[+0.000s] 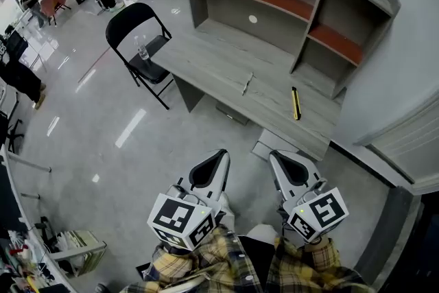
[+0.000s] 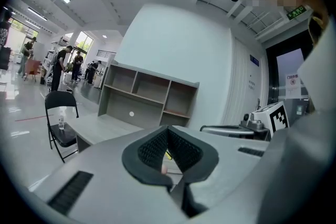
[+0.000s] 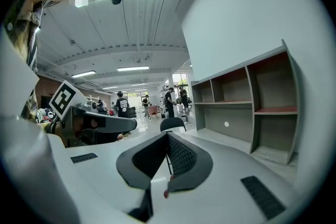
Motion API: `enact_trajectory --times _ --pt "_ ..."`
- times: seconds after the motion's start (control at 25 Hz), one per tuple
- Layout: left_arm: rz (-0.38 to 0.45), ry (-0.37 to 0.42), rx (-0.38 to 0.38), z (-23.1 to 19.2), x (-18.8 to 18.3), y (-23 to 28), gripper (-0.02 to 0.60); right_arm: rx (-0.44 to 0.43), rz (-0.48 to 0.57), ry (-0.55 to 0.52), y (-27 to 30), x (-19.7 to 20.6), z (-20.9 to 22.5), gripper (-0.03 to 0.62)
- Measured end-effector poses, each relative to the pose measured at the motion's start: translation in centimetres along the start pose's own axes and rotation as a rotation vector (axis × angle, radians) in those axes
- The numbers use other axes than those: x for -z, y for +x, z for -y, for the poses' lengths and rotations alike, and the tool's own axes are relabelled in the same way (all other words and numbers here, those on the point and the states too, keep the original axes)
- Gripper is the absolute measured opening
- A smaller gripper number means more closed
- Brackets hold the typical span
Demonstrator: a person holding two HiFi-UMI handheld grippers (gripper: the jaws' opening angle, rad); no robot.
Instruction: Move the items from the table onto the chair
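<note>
Yellow tool (image 1: 295, 103) lies on table (image 1: 219, 58) (left gripper (image 1: 221, 157), right gripper (image 1: 275, 157) both closed, empty)

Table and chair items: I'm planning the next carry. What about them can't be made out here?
Head view: thin grey thing, too small to identify.
Head view: yellow-and-black stick, too small to name; left gripper view: left claw mostly hides it.
Head view: bottle on the chair, too small to show its fill.

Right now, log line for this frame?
left gripper shut, empty | right gripper shut, empty | desk: yellow tool, silver tool | chair: bottle
</note>
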State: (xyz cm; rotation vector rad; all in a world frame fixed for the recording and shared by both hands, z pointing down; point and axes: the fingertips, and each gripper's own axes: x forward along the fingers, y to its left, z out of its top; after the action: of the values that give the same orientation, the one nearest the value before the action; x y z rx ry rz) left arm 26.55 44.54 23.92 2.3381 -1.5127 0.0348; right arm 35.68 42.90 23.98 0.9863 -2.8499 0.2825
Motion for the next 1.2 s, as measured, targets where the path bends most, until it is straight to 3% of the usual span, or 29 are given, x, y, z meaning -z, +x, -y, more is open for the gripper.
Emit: enact_trajectory --times 0.24,0.6,0.92,1.2 --pt "-0.037 -0.029 -0.049 -8.1 0.3 0.4 0.005 0.033 -0.031 0.044 6.5 1.4 0.8 0.017" --pt "-0.071 -0.077 -0.054 -15.0 0.3 5.6 0.005 0.071 -0.082 0.08 13.5 2.3 5.6 0.017" --pt "-0.086 -0.012 0.008 -22.0 -4.5 14.9 0.005 0.12 -0.065 0.081 23.3 0.1 12.6 0.017" --pt "-0.078 0.06 0.113 -24.2 -9.6 24.5 0.005 0.182 -0.016 0.066 28.8 -3.7 19.7 0.017"
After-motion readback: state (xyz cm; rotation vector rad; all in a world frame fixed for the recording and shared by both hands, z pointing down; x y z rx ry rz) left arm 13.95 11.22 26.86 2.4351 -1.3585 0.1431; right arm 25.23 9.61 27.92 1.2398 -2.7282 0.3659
